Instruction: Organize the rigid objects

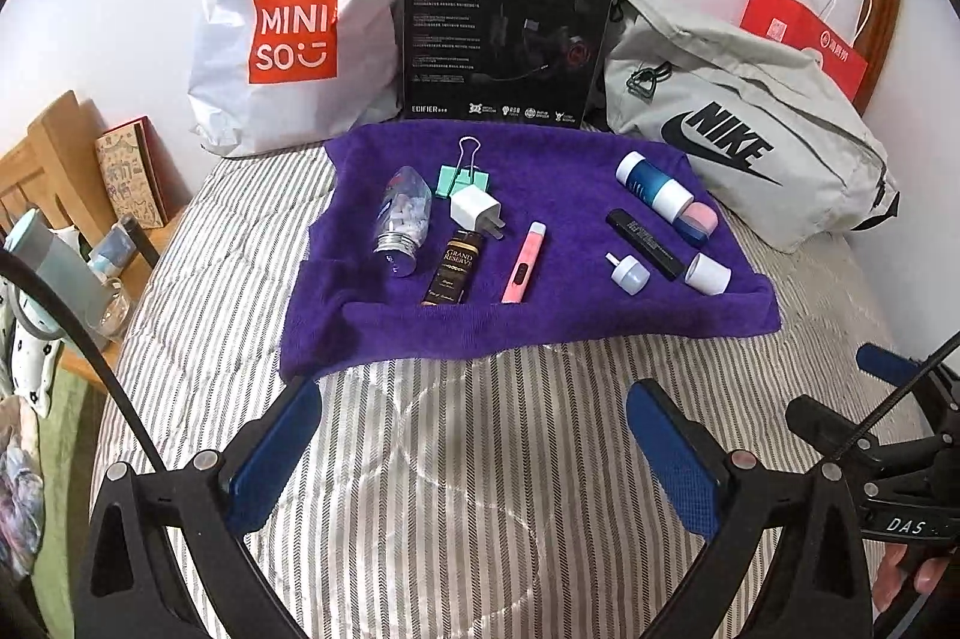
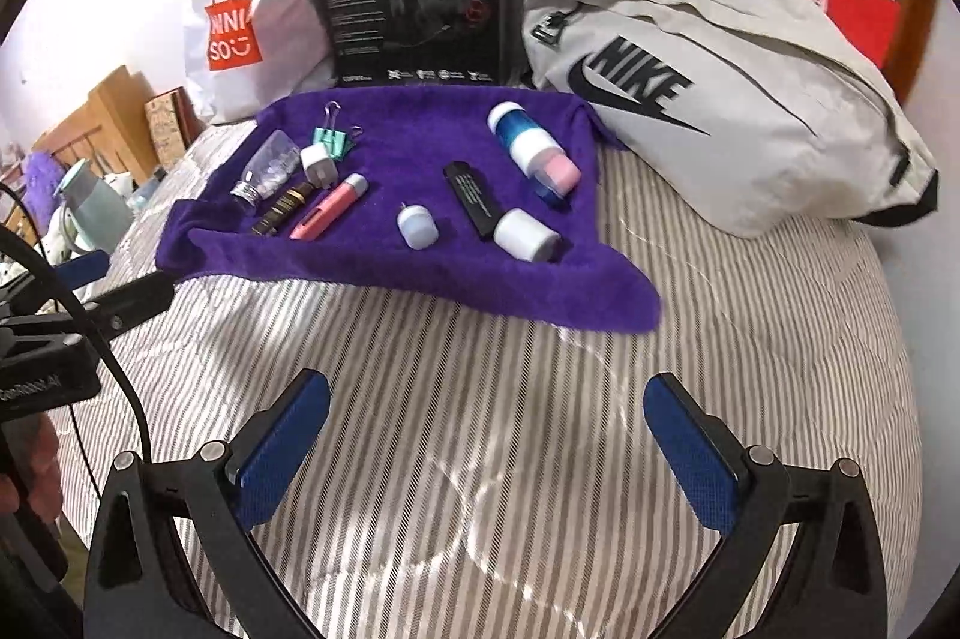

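A purple towel (image 1: 540,321) (image 2: 420,279) lies on a striped bed and carries several small items. On its left sit a clear bottle (image 1: 403,219) (image 2: 267,171), a teal binder clip (image 1: 463,177), a white charger plug (image 1: 475,210) (image 2: 317,165), a dark "Grand Reserve" bottle (image 1: 453,267) and a pink pen-like stick (image 1: 524,262) (image 2: 329,207). To the right lie a blue-and-white bottle (image 1: 651,183) (image 2: 522,138), a black bar (image 1: 645,243) (image 2: 474,198), a pale blue cap (image 1: 627,274) (image 2: 415,226) and a white cap (image 1: 708,273) (image 2: 527,234). My left gripper (image 1: 474,453) and right gripper (image 2: 487,450) hover open over bare bedding, short of the towel.
A white Miniso bag (image 1: 288,21), a black headset box (image 1: 507,27) and a grey Nike bag (image 1: 738,129) (image 2: 720,99) stand behind the towel against the wall. A red paper bag (image 1: 804,39) sits far right. A wooden bedside shelf (image 1: 54,159) with clutter is at the left.
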Available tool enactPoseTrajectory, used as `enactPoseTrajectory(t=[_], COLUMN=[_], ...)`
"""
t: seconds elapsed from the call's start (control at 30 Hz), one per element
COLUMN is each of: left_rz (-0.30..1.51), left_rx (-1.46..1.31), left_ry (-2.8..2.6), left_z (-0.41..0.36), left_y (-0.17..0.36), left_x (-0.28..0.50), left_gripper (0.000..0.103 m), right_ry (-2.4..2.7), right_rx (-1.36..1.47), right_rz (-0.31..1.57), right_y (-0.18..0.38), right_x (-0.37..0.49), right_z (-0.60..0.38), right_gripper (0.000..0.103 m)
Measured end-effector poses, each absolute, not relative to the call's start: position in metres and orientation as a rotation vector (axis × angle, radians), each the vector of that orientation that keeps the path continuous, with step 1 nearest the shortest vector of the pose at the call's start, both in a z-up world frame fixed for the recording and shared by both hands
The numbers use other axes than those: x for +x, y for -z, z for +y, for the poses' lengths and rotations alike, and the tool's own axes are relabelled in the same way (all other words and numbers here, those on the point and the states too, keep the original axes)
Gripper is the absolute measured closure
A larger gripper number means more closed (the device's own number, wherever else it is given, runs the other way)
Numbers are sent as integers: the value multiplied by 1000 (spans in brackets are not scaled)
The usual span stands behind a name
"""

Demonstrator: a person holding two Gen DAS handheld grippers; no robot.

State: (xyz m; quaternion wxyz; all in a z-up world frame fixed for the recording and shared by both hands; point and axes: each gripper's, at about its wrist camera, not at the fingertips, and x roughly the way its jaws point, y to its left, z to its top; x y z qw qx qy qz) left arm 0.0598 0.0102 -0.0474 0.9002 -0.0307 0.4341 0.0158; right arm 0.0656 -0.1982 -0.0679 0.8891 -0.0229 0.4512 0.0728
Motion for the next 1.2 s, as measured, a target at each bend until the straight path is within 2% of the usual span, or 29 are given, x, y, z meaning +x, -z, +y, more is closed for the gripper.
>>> enactPoseTrajectory(t=[1.2], left_rz=[886], left_rx=[-3], left_ry=[-37], left_z=[4], left_y=[43], left_x=[33], left_gripper=[0], right_ry=[-116], right_rx=[-27], right_rz=[925], right_y=[54], right_x=[38], right_z=[-200], right_gripper=[0])
